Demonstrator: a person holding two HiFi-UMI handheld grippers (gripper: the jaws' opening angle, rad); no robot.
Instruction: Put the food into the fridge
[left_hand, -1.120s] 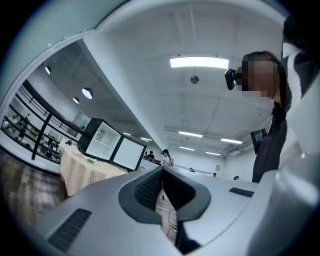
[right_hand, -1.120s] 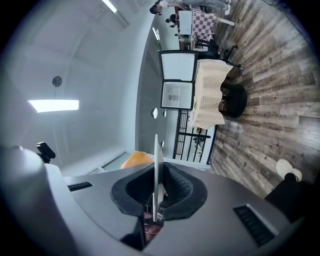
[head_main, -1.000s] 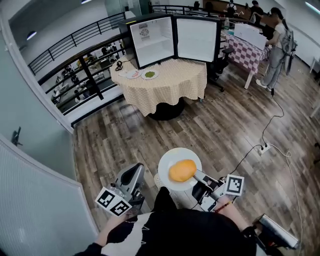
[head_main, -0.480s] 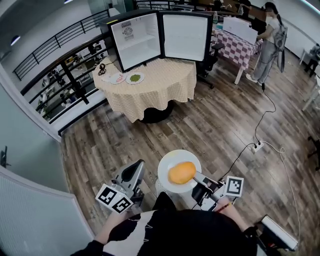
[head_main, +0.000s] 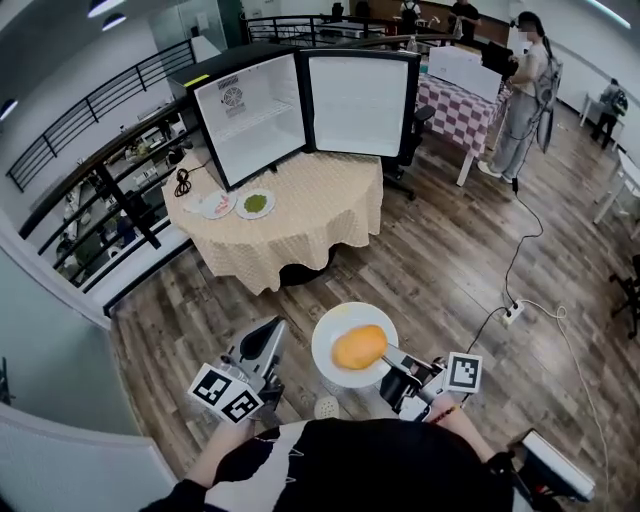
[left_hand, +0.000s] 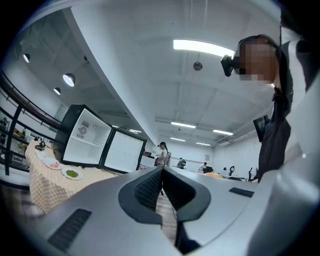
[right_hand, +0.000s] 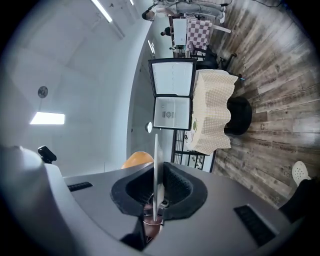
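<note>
Wood-plank floor (head_main: 440, 270) in a wide, open room. Nearest, at the bottom of the head view, right gripper (right_hand: 156, 194) pinching the rim of a white plate (head_main: 328, 328), held level above the floor. On the plate, the rounded orange food (head_main: 360, 346), well short of the fridge. Just beside, to the left, left gripper (left_hand: 161, 176) pressed together with nothing between the pads, pointing ahead. Farther off, a round table (head_main: 300, 240) under a checked cloth, with two small plates (head_main: 255, 203) near its left edge, one carrying something green. At the back of that table, the fridge (head_main: 250, 115), white inside, shelves bare, door (head_main: 358, 105) swung wide to the right. Beyond, a second checked table (head_main: 460, 105) and a person (head_main: 520, 90) standing beside it.
</note>
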